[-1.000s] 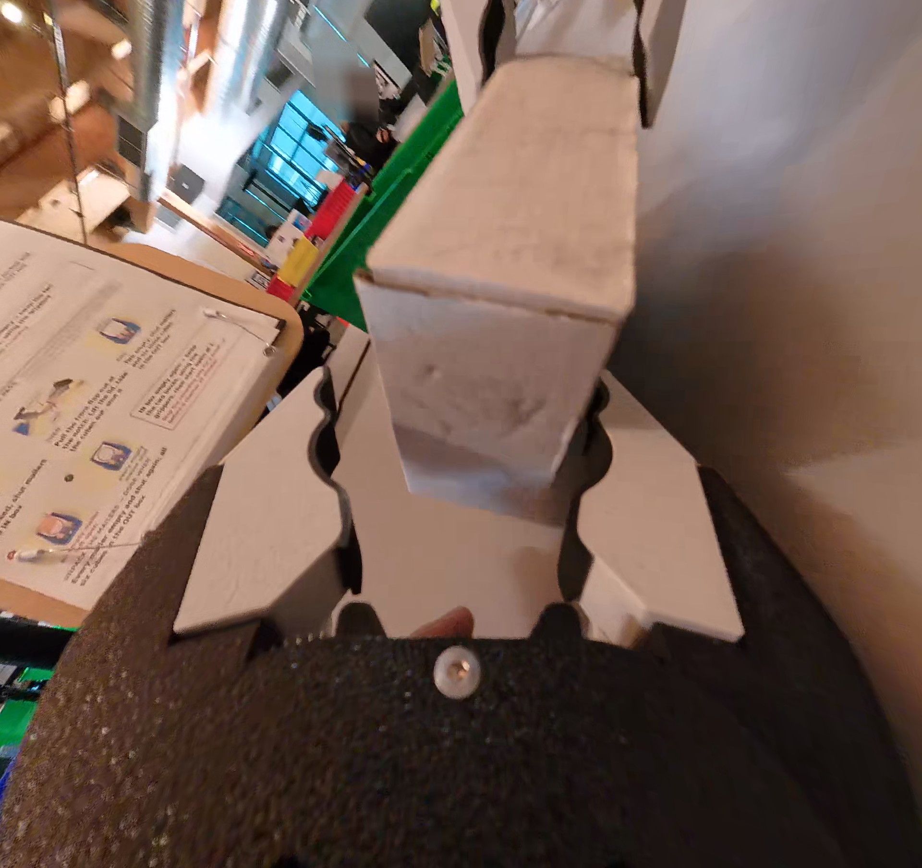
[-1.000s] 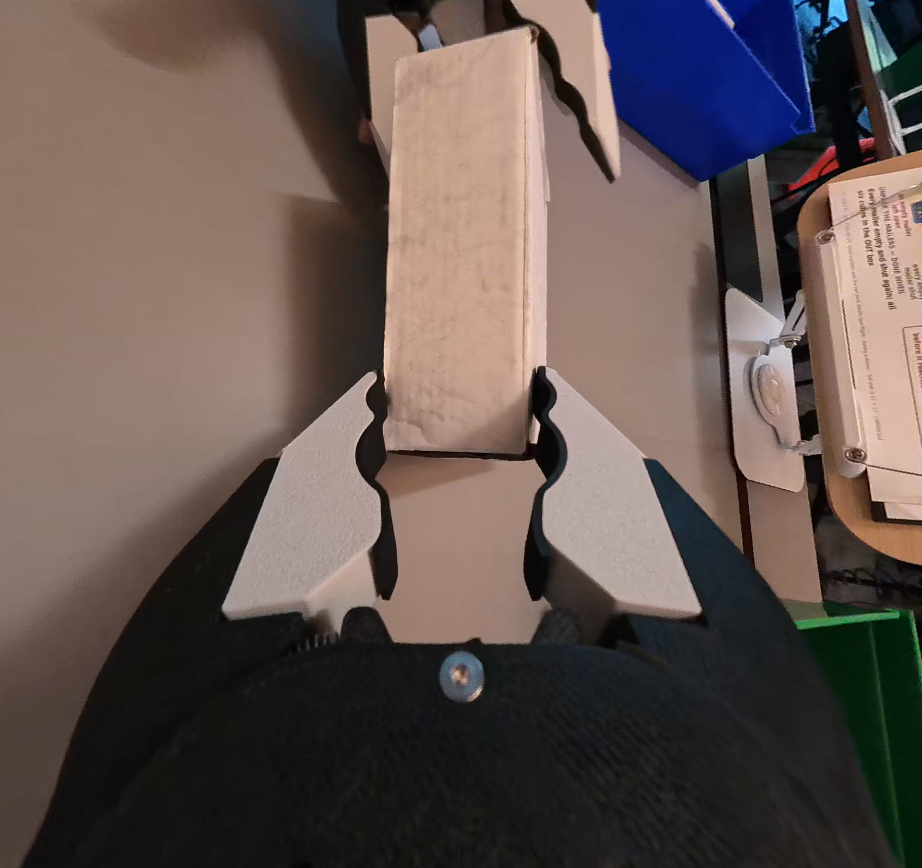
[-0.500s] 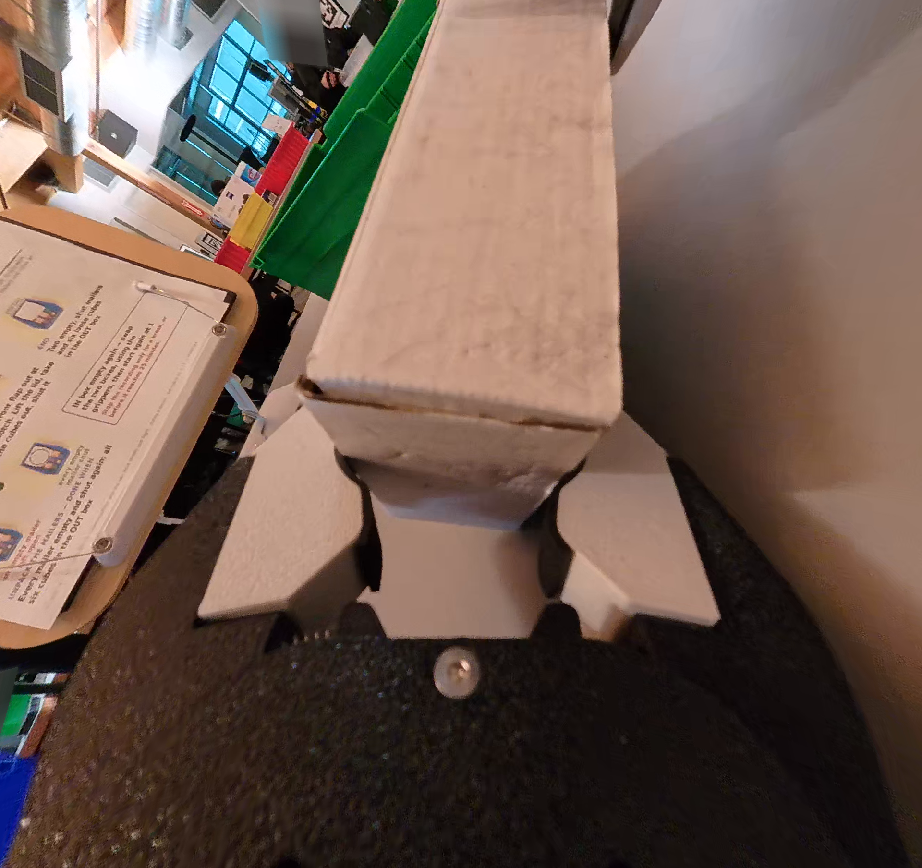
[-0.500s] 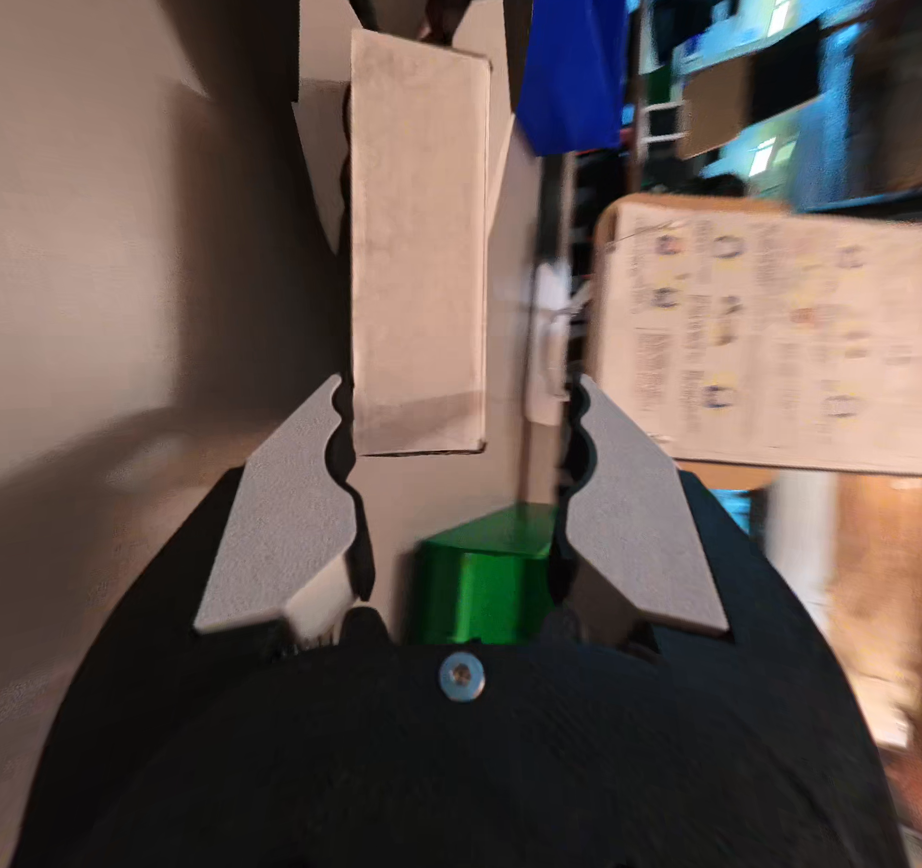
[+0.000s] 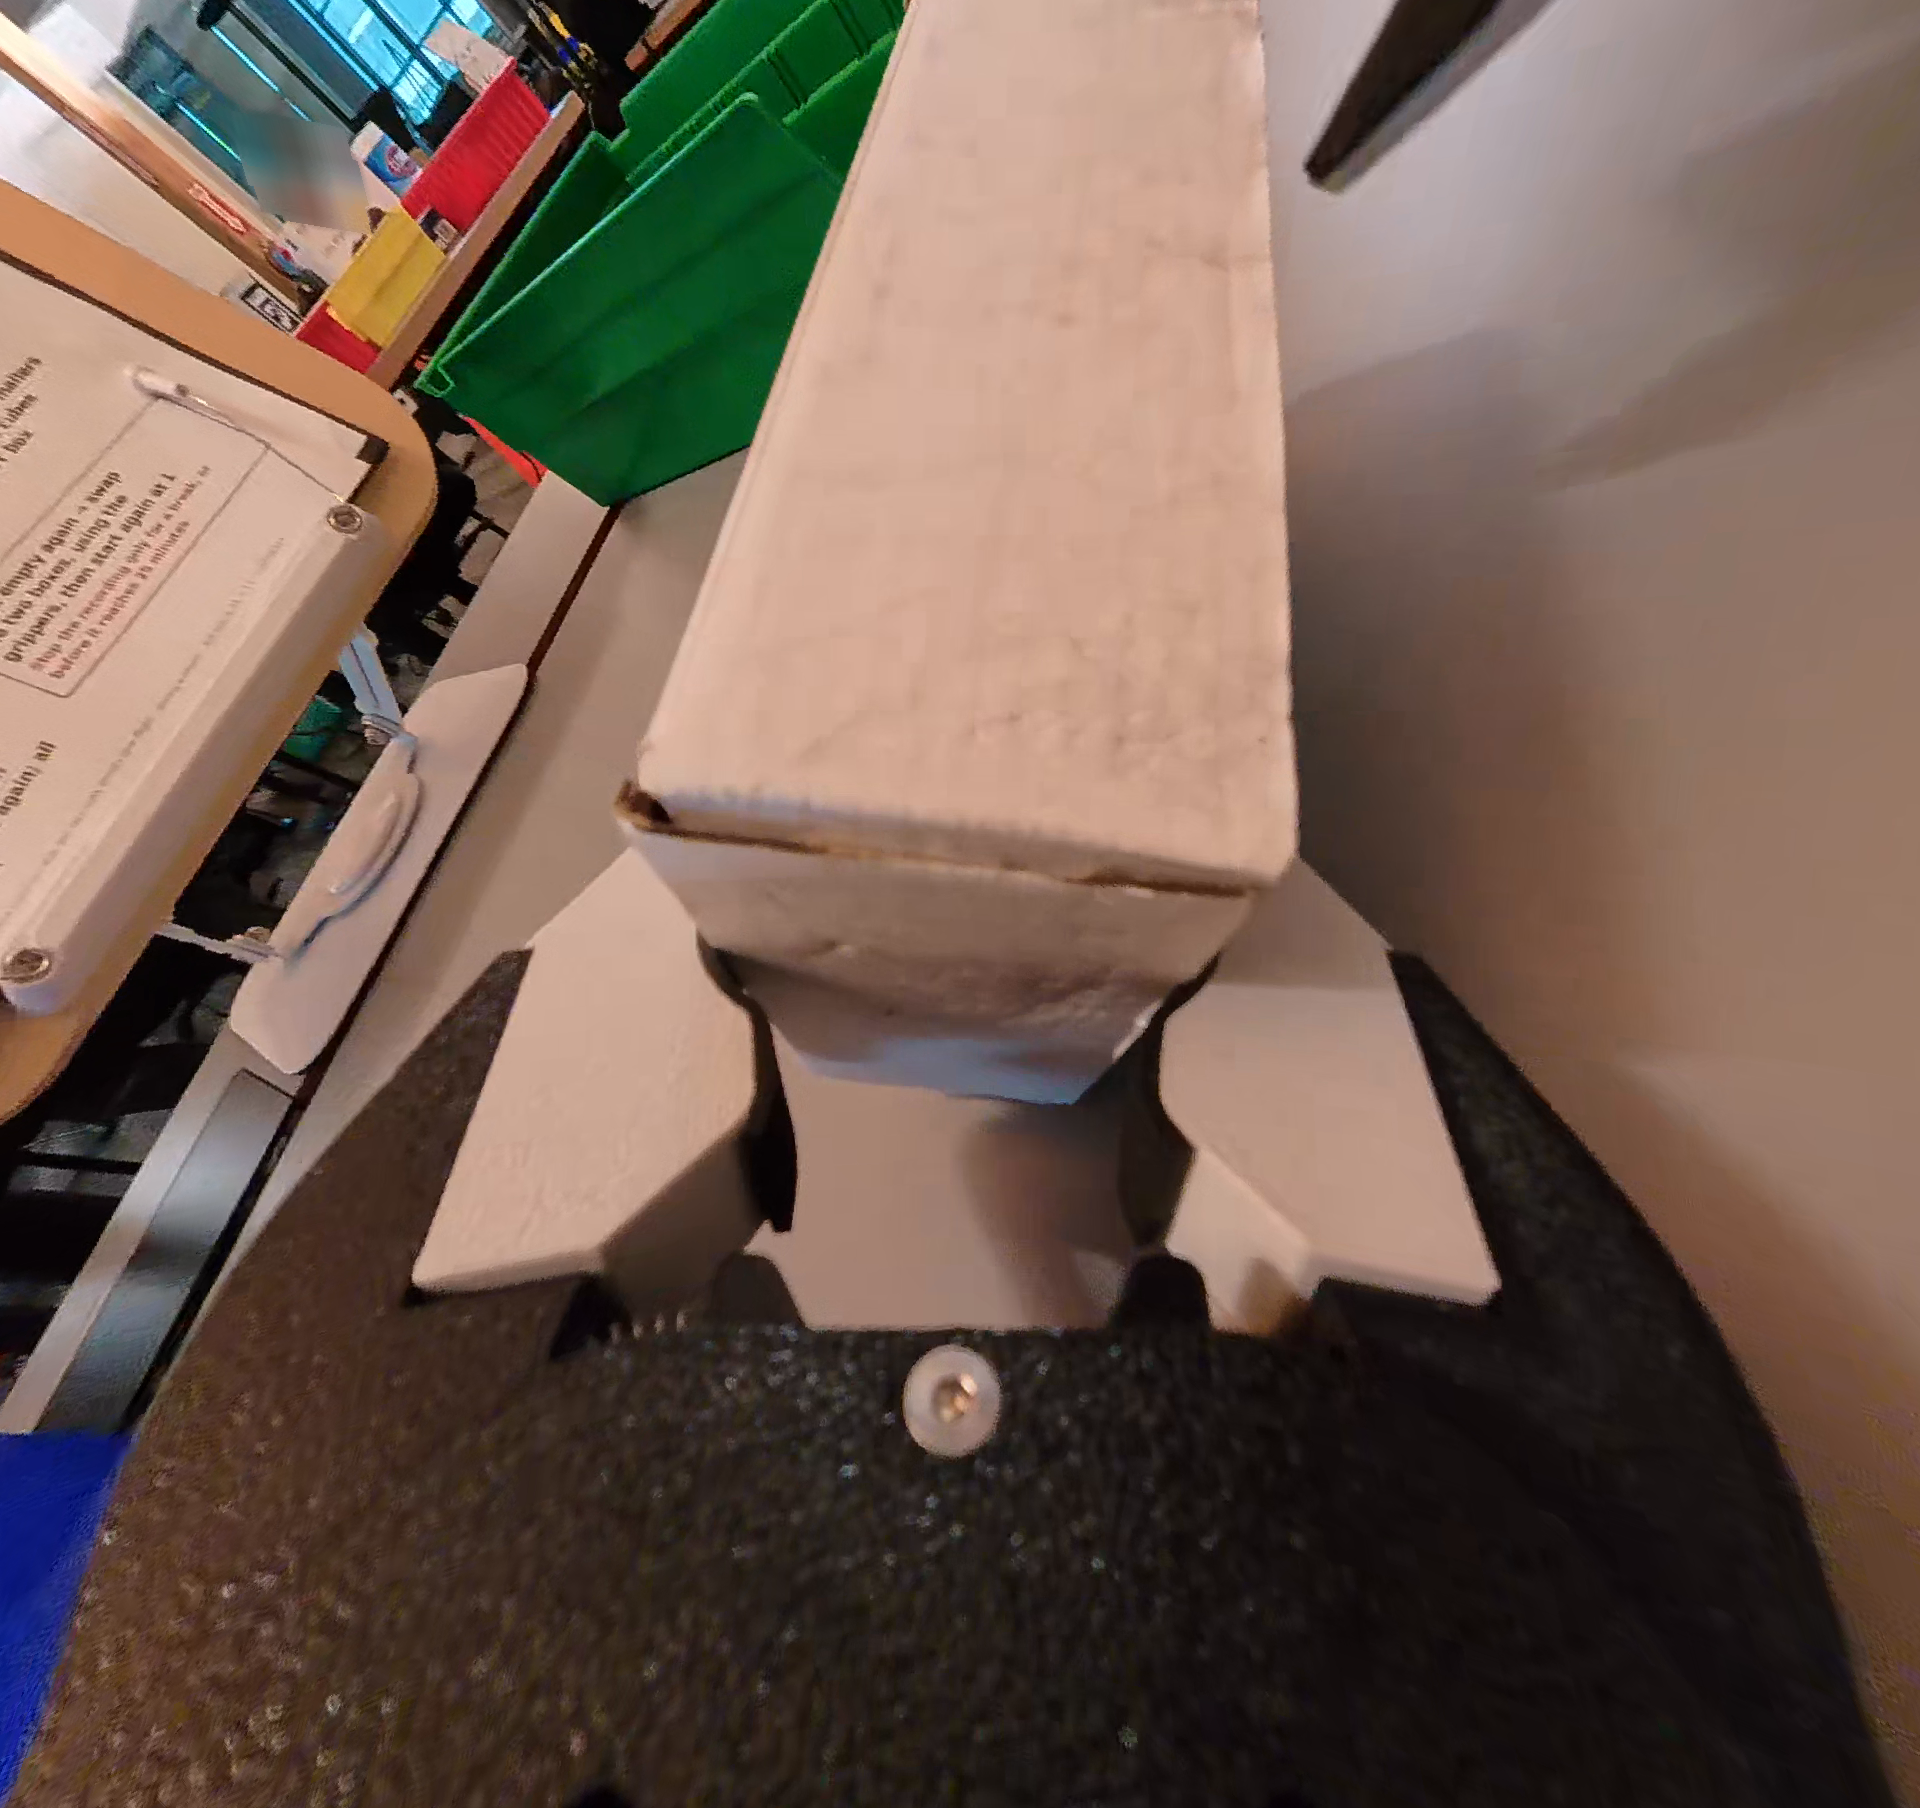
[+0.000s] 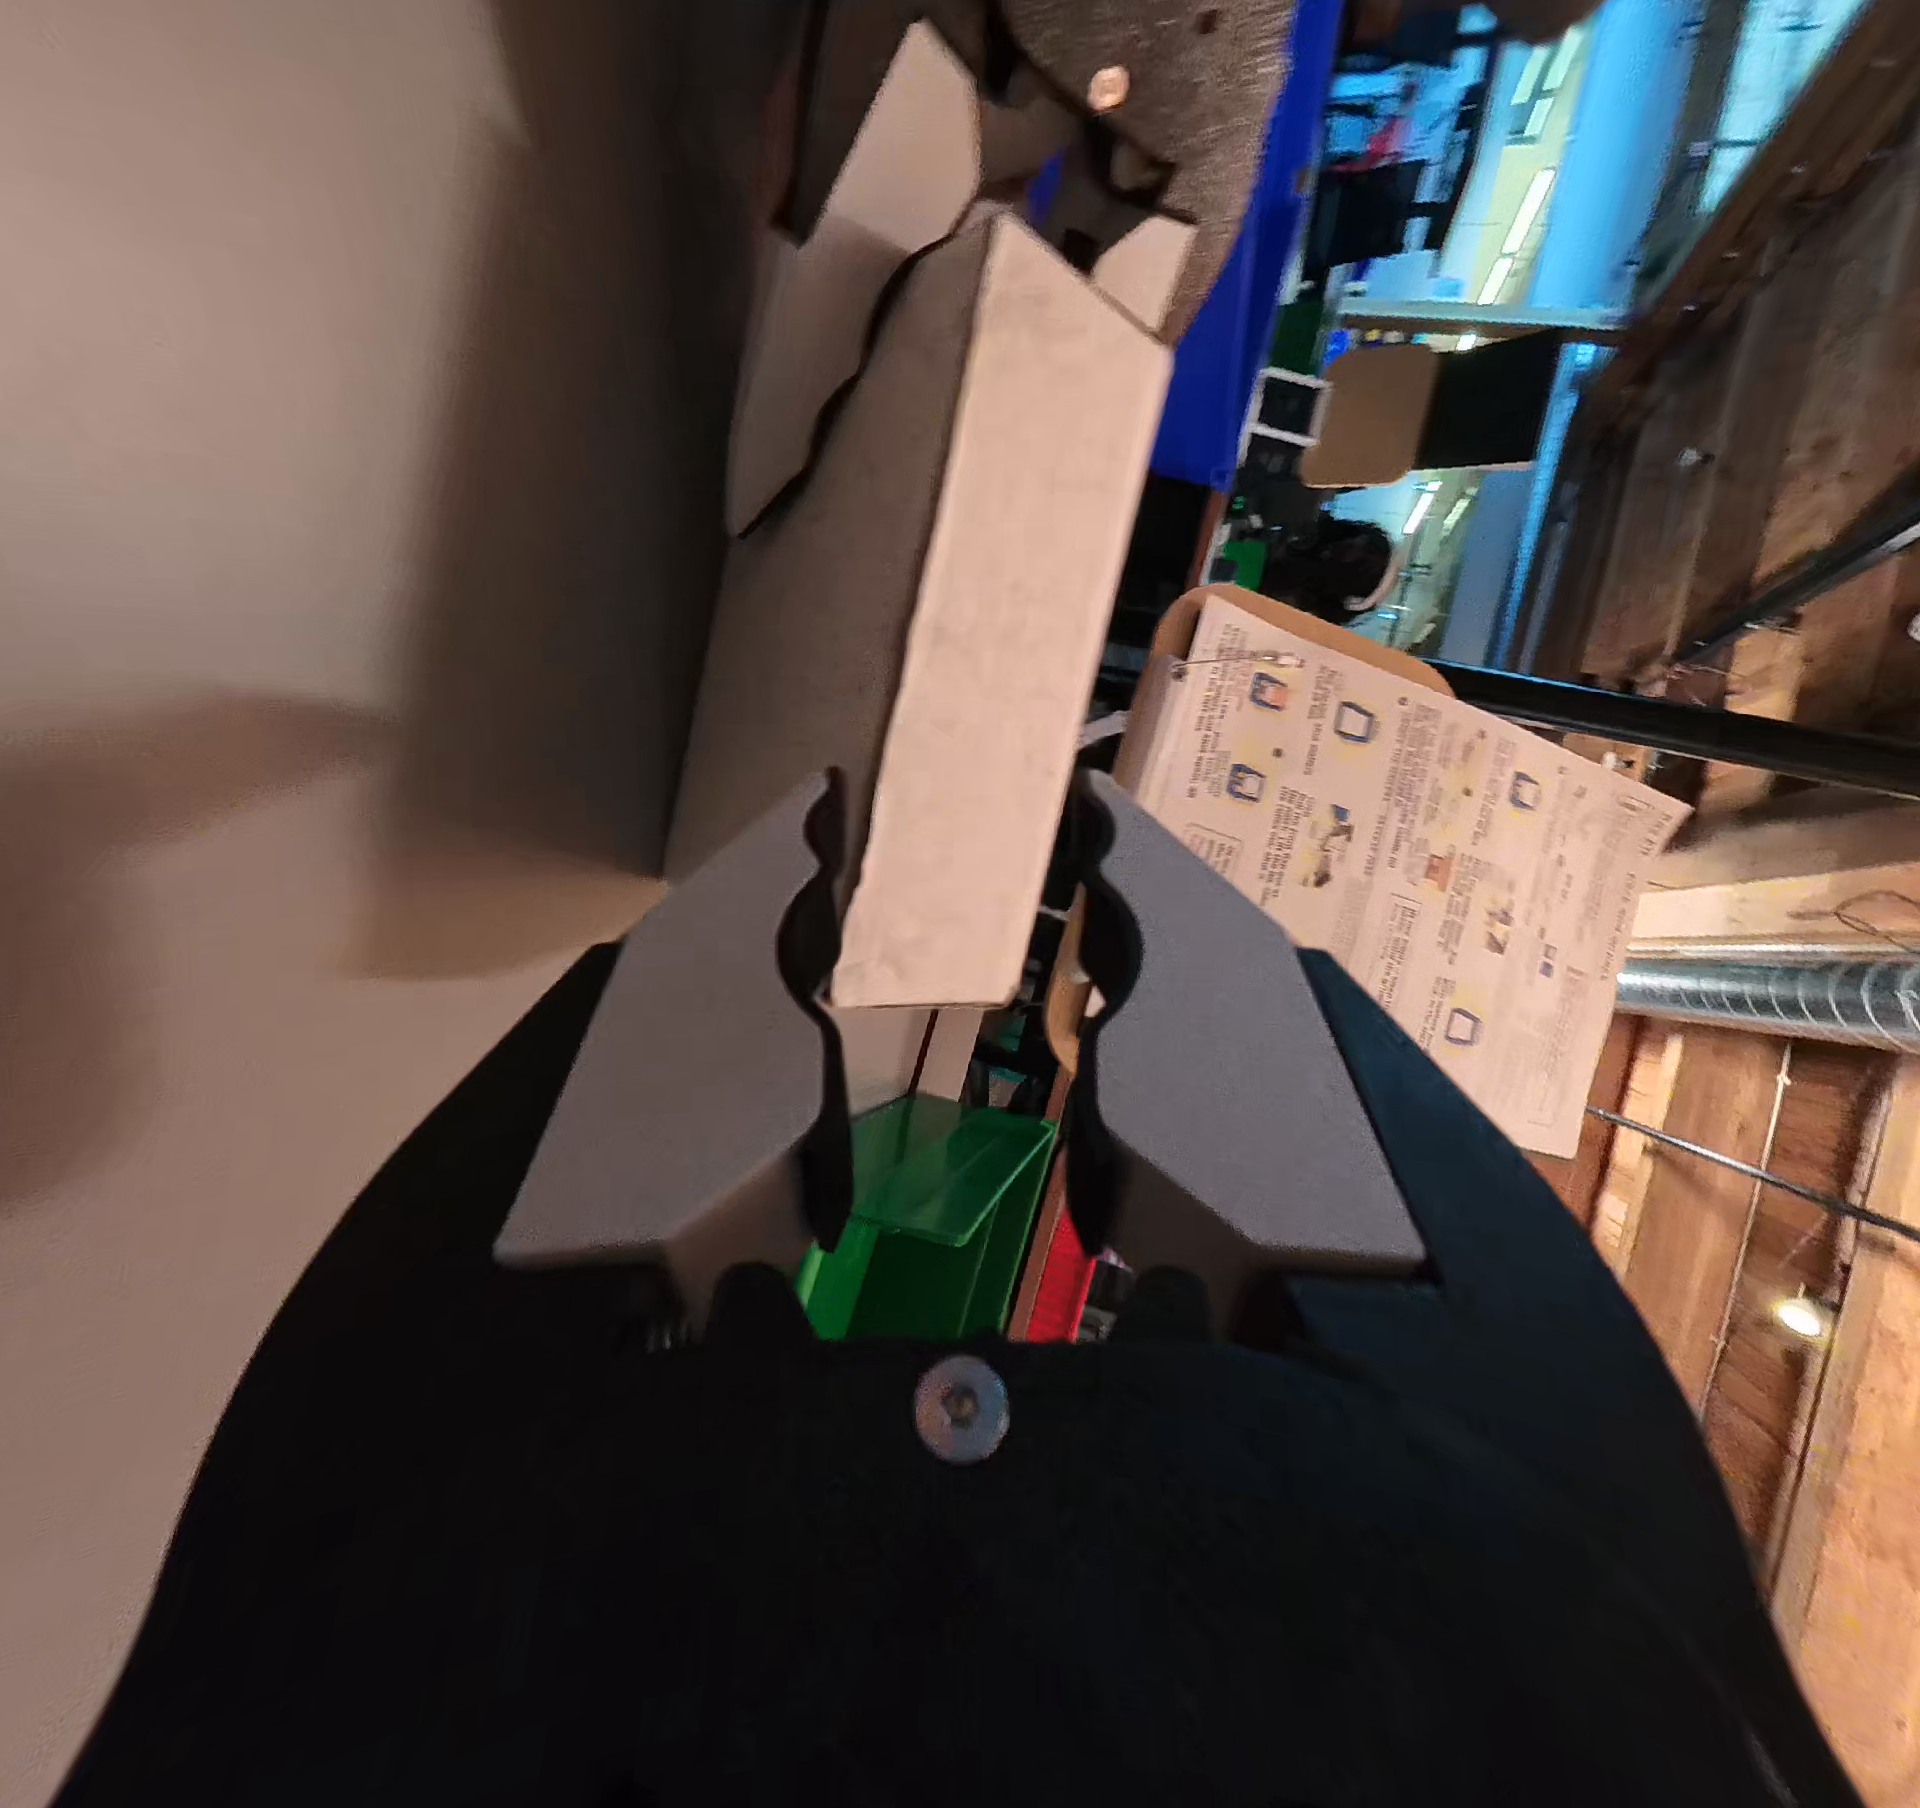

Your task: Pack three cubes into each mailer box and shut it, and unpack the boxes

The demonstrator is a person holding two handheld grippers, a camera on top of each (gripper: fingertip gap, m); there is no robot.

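Note:
A shut white mailer box is held off the table by its near end in my left gripper, which is shut on it. The box points away towards the green bins. In the right wrist view the same box reaches from the left gripper at the top down to my right gripper. My right gripper is open. The box's free end lies between its fingers with a gap on the right side. No cubes are in view.
An instruction sheet on a wooden board stands at the left, and it also shows in the right wrist view. A blue bin is behind the left gripper. The pale table lies to the right of the box.
My right gripper has let go of the box's end and opened. My left gripper keeps its hold and has swung the box round, off the table, towards the green bins.

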